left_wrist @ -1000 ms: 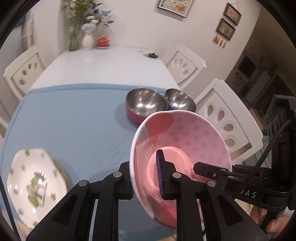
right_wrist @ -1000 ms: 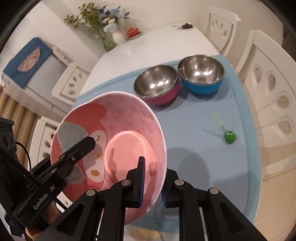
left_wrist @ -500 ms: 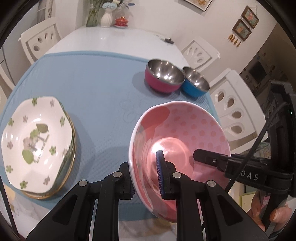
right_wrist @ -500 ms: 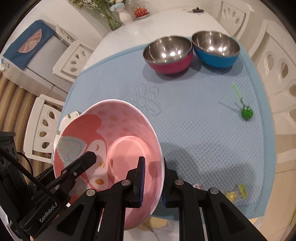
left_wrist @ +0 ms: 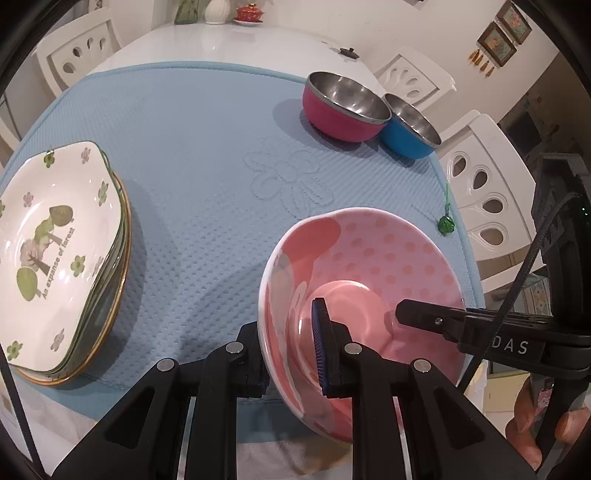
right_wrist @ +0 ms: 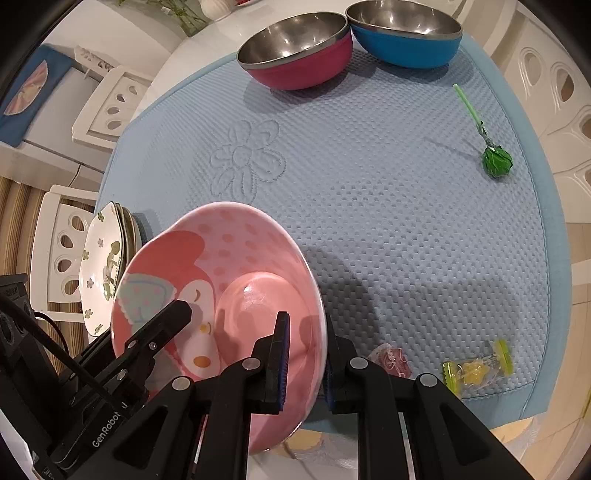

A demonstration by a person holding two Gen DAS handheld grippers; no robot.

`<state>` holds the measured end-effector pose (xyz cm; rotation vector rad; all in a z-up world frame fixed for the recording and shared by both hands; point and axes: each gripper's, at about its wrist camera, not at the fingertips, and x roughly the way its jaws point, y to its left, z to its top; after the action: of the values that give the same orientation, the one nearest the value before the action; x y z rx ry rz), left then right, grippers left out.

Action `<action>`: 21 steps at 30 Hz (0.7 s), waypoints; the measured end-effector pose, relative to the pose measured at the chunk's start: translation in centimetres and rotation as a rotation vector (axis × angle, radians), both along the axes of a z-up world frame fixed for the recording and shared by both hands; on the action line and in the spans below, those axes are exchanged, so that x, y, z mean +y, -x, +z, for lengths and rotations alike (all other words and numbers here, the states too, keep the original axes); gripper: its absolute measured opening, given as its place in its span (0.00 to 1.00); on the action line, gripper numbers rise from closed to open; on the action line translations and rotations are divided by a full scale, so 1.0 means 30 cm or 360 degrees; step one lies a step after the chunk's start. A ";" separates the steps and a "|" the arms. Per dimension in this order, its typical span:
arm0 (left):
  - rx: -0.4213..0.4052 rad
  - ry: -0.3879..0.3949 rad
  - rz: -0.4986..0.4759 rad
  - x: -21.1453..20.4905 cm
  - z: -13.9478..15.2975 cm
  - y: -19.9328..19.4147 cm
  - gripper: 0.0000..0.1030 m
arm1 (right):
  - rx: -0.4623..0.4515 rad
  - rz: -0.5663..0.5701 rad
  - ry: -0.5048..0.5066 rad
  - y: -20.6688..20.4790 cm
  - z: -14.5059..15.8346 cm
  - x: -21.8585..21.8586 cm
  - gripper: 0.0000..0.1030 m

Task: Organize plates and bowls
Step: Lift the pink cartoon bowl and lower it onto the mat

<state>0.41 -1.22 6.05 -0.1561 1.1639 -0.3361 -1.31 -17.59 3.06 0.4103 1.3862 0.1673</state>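
Note:
Both grippers hold one pink dotted bowl [left_wrist: 369, 266] over the near edge of the blue mat [left_wrist: 207, 147]. My left gripper [left_wrist: 291, 347] is shut on its left rim. My right gripper [right_wrist: 304, 362] is shut on its right rim; the bowl [right_wrist: 221, 273] shows a cartoon face inside. A stack of white floral plates [left_wrist: 48, 254] lies on the mat to the left, also in the right wrist view [right_wrist: 101, 266]. A magenta steel bowl [left_wrist: 343, 107] and a blue steel bowl [left_wrist: 410, 133] stand side by side at the far right.
A green lollipop [right_wrist: 496, 160] lies on the mat's right side. Wrapped candies [right_wrist: 476, 365] lie near the front right corner. White chairs [left_wrist: 487, 192] surround the table. A vase and small red dish [left_wrist: 249, 13] stand at the far end.
Both grippers have carried the pink bowl down and toward the near edge of the mat. The plates and steel bowls have not moved.

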 end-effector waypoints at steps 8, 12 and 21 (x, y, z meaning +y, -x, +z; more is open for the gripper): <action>-0.0045 -0.0002 0.0034 0.052 0.039 -0.006 0.15 | -0.0020 -0.0034 -0.0041 -0.006 0.028 -0.036 0.15; -0.0104 -0.0016 0.0045 0.070 0.091 -0.018 0.15 | -0.0042 -0.0053 -0.0054 -0.006 0.063 -0.067 0.15; -0.0304 -0.0025 -0.0021 0.052 0.277 -0.088 0.16 | -0.0201 -0.0213 -0.0106 -0.030 0.204 -0.157 0.15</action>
<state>3.04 0.33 14.35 -0.1005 0.9790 -0.3460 -0.42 -22.30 9.19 0.5376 1.2272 0.1273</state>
